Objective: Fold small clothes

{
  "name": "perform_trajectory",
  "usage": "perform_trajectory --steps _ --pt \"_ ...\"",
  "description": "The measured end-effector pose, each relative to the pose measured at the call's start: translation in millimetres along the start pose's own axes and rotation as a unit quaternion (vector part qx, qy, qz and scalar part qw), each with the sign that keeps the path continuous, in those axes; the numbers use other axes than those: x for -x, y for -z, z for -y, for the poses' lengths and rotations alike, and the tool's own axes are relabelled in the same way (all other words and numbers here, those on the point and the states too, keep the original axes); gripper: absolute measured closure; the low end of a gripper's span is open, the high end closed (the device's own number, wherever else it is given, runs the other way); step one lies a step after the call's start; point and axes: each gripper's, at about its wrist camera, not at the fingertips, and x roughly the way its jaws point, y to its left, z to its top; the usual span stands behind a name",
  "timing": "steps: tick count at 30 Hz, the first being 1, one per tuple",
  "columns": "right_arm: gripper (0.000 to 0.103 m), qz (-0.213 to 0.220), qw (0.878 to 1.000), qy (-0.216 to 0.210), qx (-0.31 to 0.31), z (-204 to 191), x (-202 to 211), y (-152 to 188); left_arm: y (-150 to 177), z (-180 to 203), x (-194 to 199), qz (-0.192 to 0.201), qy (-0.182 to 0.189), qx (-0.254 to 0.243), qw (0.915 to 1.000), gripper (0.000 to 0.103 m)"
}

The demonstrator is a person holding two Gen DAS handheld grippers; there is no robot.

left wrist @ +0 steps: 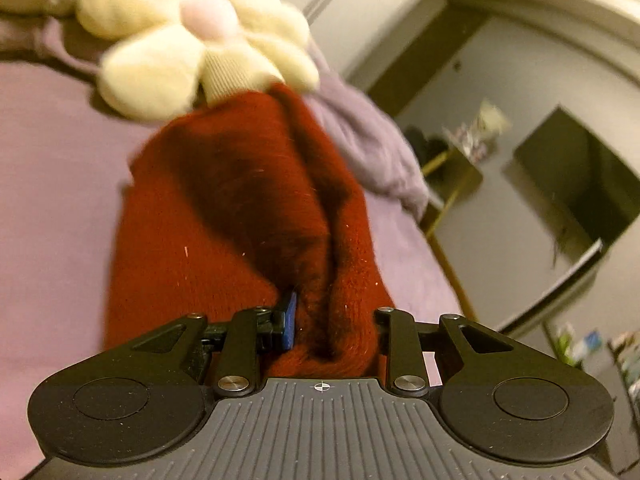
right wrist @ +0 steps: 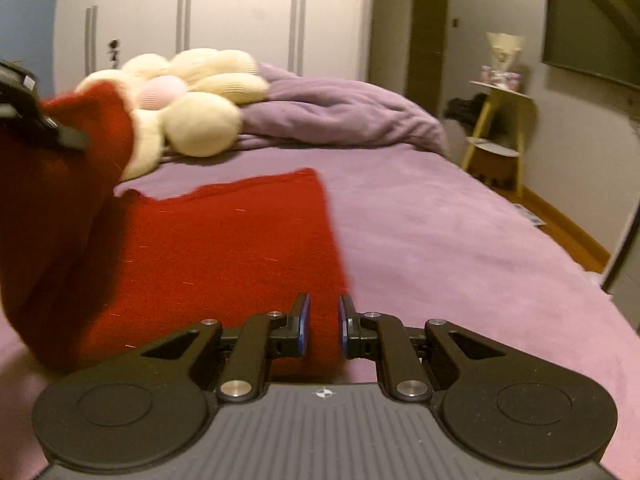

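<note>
Left wrist view shows the dark red knitted garment (left wrist: 224,216) bunched between the fingers of the left gripper (left wrist: 328,320), which is clamped on a raised fold of it; only one blue pad (left wrist: 289,320) shows, the other being buried in the wool. The rest of the garment lies spread on the lilac bed cover (left wrist: 52,184), with the lifted part rising from its left side in the right wrist view.

The right gripper (right wrist: 323,326) hovers low at the garment's near right edge, its blue pads (right wrist: 305,326) slightly apart with red cloth seen between them; whether they are touching that edge cannot be told.

The knit looks soft, thick and limp, light enough to lift by one pinch but likely to sag and stretch, so it will not hold a crease by itself. Its fuzzy surface should give good grip. Corners and hems seem the best places to take hold, one in each gripper, so the fold lands square.

Beyond the garment rest a cream plush flower cushion with a pink centre (right wrist: 192,100) and a crumpled purple duvet (right wrist: 340,116). No basket or box is visible; a small yellow-legged side table (right wrist: 500,120) holds a few objects too small to identify.
</note>
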Motion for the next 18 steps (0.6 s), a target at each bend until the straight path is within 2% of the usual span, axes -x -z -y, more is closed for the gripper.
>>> perform_trajectory --steps 4,6,7,8,10,14,16,18 --pt "0.09 -0.011 1.0 0.023 -0.009 23 -8 4 30 9 -52 -0.043 -0.021 -0.004 0.9988 0.072" --pt "0.09 -0.019 0.999 0.03 -0.011 31 -12 6 43 16 -64 -0.035 -0.042 -0.046 0.9975 0.069" --pt "0.09 -0.024 0.999 0.031 -0.01 34 -13 8 44 19 -65 -0.033 -0.041 -0.064 0.9966 0.061" --pt "0.089 -0.031 0.999 0.031 -0.009 36 -15 10 44 24 -65 -0.034 -0.033 -0.077 0.9959 0.044" --pt "0.088 -0.046 0.999 0.028 -0.011 39 -18 13 43 32 -55 -0.044 0.004 -0.091 0.9949 0.027" --pt "0.087 -0.041 0.999 0.014 -0.022 42 -12 11 36 36 1 -0.023 0.047 -0.092 0.9944 0.023" --pt "0.087 -0.029 0.999 0.002 -0.027 43 -8 3 31 26 28 0.011 0.04 -0.081 0.9958 0.019" --pt "0.087 -0.02 0.999 -0.025 -0.04 41 -6 -9 29 7 50 0.042 0.01 -0.067 0.9968 0.018"
